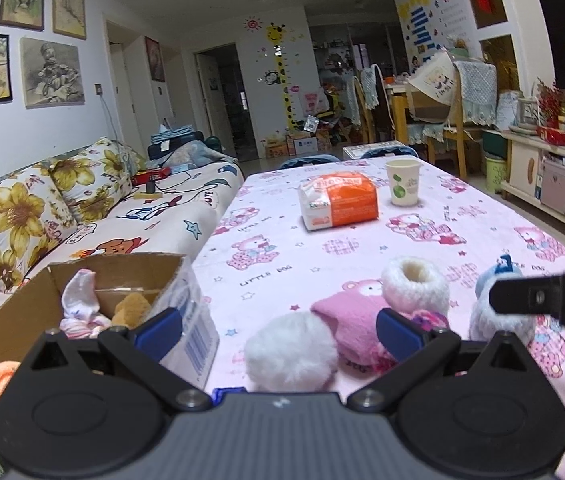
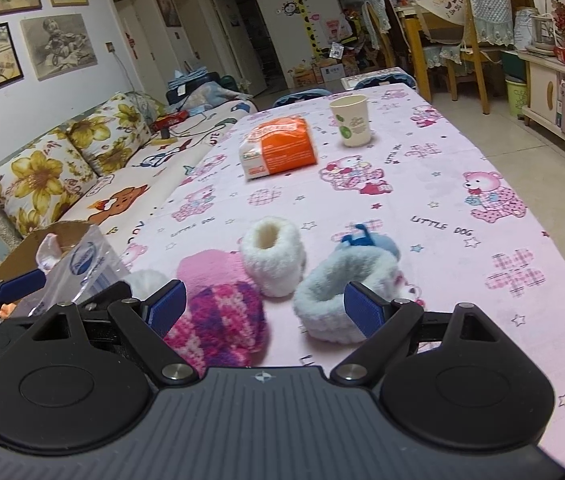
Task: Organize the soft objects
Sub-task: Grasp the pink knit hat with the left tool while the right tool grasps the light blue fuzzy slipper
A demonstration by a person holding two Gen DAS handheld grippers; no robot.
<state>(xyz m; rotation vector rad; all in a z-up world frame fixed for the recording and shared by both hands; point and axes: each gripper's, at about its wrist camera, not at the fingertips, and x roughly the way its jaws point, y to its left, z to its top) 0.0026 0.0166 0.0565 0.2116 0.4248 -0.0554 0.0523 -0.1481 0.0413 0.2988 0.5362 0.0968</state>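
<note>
Several soft knitted items lie on the pink bear-print tablecloth point(image 2: 462, 152): a pink and purple hat point(image 2: 218, 304) with a white pompom point(image 1: 290, 354), a cream fluffy bootie point(image 2: 272, 256), and a pale blue fluffy bootie point(image 2: 342, 304). My left gripper point(image 1: 278, 330) is open, just above the pompom and pink hat point(image 1: 346, 316). My right gripper point(image 2: 264, 308) is open, low over the hat and blue bootie; its finger shows in the left wrist view point(image 1: 542, 298). A cardboard box point(image 1: 14, 316) at the left table edge holds a white sock point(image 1: 80, 296) and a tan soft item point(image 1: 130, 308).
An orange and white tissue pack point(image 1: 338, 202) and a paper cup point(image 1: 402, 182) stand further back on the table. A floral sofa point(image 1: 62, 200) runs along the left. Chairs and a cabinet point(image 1: 542, 168) stand at the right beyond the table edge.
</note>
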